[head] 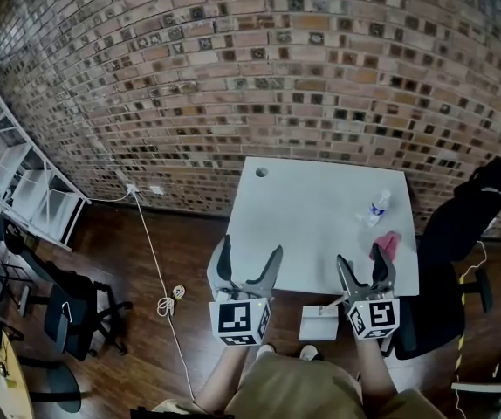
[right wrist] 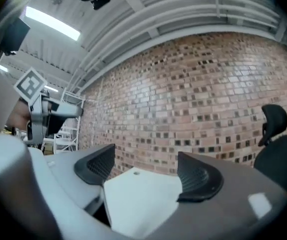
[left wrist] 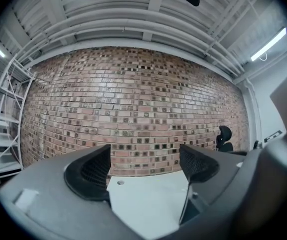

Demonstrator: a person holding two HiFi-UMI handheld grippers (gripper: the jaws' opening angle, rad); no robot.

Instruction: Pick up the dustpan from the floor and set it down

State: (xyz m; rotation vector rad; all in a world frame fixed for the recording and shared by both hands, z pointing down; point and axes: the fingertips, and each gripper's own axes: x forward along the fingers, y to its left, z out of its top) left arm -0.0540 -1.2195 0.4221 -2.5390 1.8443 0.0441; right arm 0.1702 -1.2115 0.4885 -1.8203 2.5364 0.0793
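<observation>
The white table (head: 312,225) stands against the brick wall (head: 250,77), and the dustpan (head: 319,324) lies flat on the wooden floor (head: 146,260) at the table's near edge, just ahead of your feet and nearer your right side. Nothing holds it. Either the pick-up has not begun or the dustpan is already set down, and this moment alone does not tell which.

If the pick-up is yet to come, the right tongs are the better placed. You would need to bring them well down from where they are, tip them toward the floor, and line the jaws up across the short handle at the dustpan's top edge. Its thin, flat body offers little else to grip.

You hold both tongs in front of you, above the table's near edge, pointing level at the wall. Your left tongs (head: 250,250) have their jaws apart, and between them you see only the table top and the bricks. Your right tongs (head: 362,258) are also parted and empty, with a slightly narrower gap. Neither touches the table or the dustpan.
</observation>
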